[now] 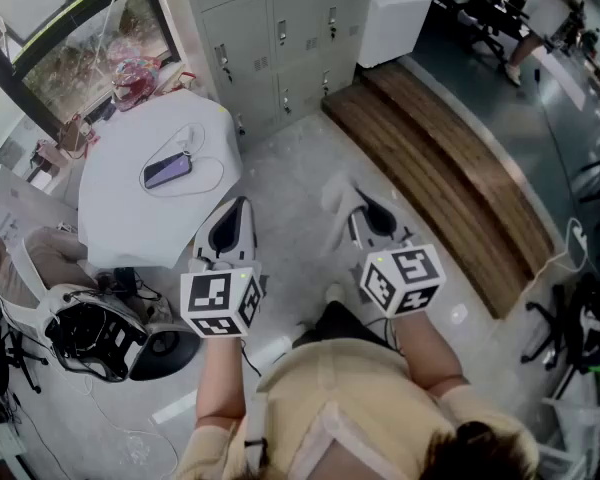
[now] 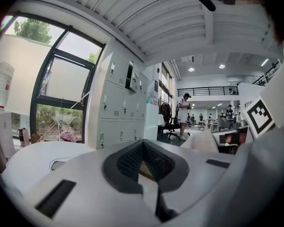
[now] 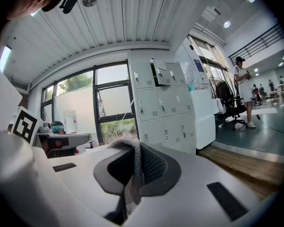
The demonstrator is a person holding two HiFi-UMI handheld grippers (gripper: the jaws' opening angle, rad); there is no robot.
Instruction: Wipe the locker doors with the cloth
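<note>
The cloth (image 3: 134,164) is clamped between the closed jaws of the right gripper (image 1: 365,210). The left gripper (image 1: 235,216) is closed on nothing. The locker doors (image 1: 280,38), ahead of both grippers and well apart, are not yet contacted, so all wiping is judged outstanding.

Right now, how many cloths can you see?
1. The cloth is pinched in the jaws of the right gripper. The left gripper is shut on nothing. Another cloth could lie outside these views.
</note>
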